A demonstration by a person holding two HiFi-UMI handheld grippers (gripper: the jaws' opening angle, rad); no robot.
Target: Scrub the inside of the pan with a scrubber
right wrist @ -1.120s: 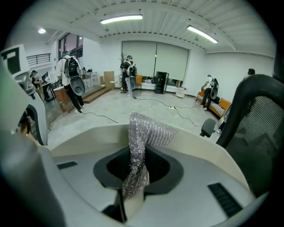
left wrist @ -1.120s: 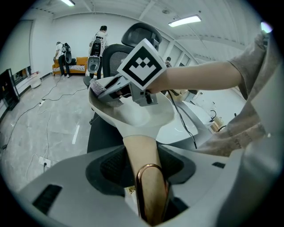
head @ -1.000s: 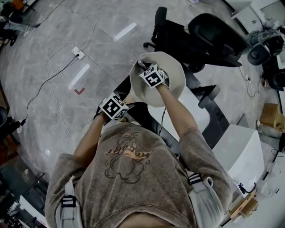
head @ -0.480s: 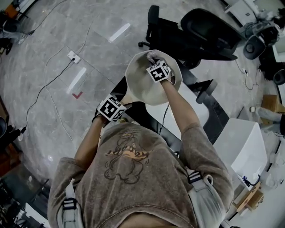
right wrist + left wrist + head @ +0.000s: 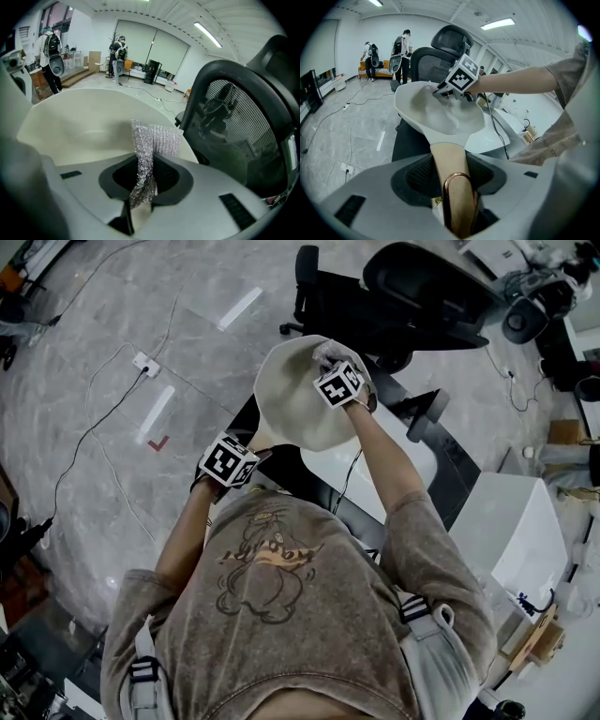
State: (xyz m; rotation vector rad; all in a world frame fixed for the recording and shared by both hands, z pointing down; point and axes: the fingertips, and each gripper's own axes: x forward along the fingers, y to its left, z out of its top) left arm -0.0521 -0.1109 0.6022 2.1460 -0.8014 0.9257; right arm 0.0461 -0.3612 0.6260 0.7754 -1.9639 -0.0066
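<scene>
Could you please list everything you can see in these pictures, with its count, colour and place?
pan: one, cream with a tan handle, held up in front of the person over the table's edge.
scrubber: one, silver mesh, at the pan's inside near its far rim.
office chair: one, black, beyond the pan.
table: one, white, below and right of the pan.
power strip: one, white, on the grey floor at left, cable attached.
tape strips: two, white, on the floor at left.
people: at least two, dark clothes, far back in the room.
left tool: grey, shut on the pan's handle.
right tool: grey, shut on the scrubber.
</scene>
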